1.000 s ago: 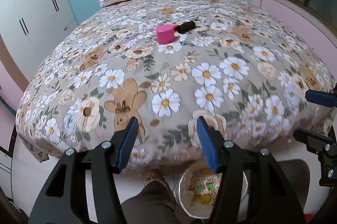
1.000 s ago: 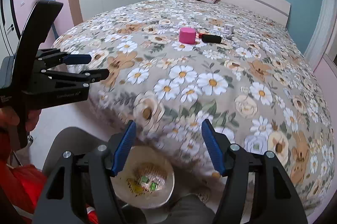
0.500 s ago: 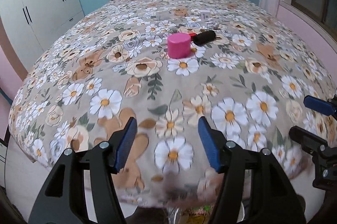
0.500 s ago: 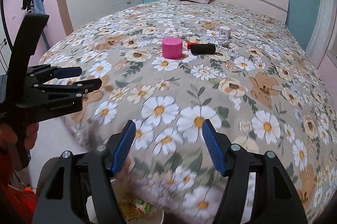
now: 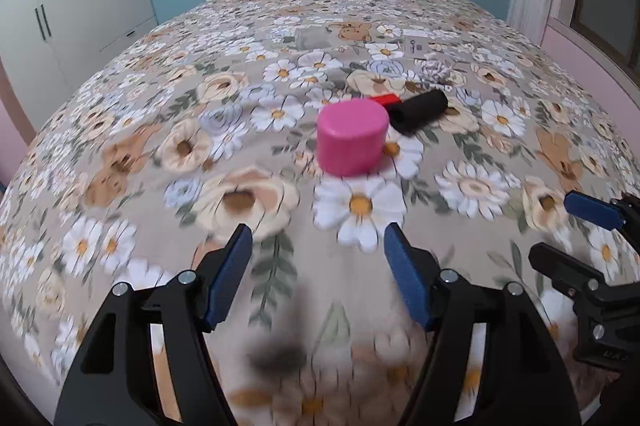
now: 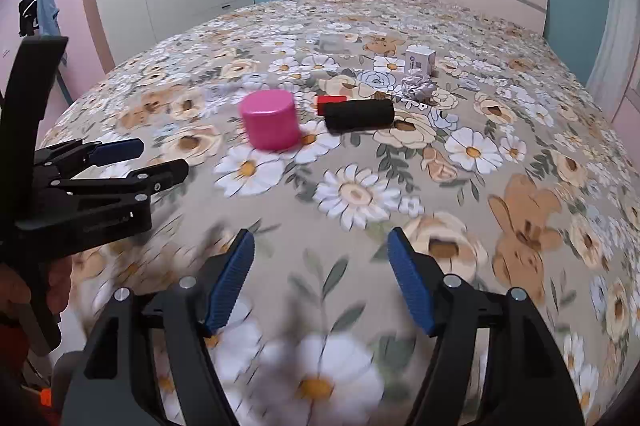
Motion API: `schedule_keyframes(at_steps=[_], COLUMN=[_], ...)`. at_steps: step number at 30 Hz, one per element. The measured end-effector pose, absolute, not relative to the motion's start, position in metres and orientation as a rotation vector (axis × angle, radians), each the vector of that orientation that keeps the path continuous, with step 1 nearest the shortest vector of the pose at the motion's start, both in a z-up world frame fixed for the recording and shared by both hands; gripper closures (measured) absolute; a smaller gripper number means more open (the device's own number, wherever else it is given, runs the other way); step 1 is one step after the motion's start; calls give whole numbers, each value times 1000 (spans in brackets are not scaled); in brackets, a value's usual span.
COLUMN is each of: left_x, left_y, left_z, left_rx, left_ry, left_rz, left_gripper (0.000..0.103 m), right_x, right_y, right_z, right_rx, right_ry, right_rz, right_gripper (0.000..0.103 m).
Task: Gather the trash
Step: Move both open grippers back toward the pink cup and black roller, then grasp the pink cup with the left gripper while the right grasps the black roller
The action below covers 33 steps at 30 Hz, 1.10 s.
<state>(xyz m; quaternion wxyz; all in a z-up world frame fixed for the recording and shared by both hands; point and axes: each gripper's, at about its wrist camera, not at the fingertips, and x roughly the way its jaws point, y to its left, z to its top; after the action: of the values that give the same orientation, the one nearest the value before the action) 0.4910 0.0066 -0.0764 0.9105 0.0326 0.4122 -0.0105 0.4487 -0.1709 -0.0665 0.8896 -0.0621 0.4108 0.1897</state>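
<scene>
Both wrist views look down along the fingers, low over the bed [image 5: 168, 129]. They share the pink cup [image 5: 352, 139], each showing the other gripper at its edge.

Open floral bed [image 5: 168, 145] is lying clear across the lower half of both frames. At mid-frame a pink cylinder [image 5: 352, 137] is standing in the way, a black roll [image 5: 420, 111] touching its right (a red piece behind), small litter [image 6: 418, 87] crowding beyond.
</scene>
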Motion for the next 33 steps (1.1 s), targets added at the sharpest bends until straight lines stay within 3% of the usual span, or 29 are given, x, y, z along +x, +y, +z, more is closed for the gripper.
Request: schedule_keyframes(at_steps=[14, 17, 33], left_x=[579, 592, 637], left_y=[16, 12, -6], left_z=[-108, -113, -138], left_rx=[261, 287, 238], left_ry=[758, 745, 823], left_rz=[-354, -435, -634], left_gripper=[33, 33, 33], right_x=[564, 587, 667], right_y=[-161, -160, -136], right_z=[-106, -112, -140], right_rx=[-112, -96, -87], right_ry=[906, 899, 960], right_rz=[403, 392, 431], right_gripper=[27, 18, 13])
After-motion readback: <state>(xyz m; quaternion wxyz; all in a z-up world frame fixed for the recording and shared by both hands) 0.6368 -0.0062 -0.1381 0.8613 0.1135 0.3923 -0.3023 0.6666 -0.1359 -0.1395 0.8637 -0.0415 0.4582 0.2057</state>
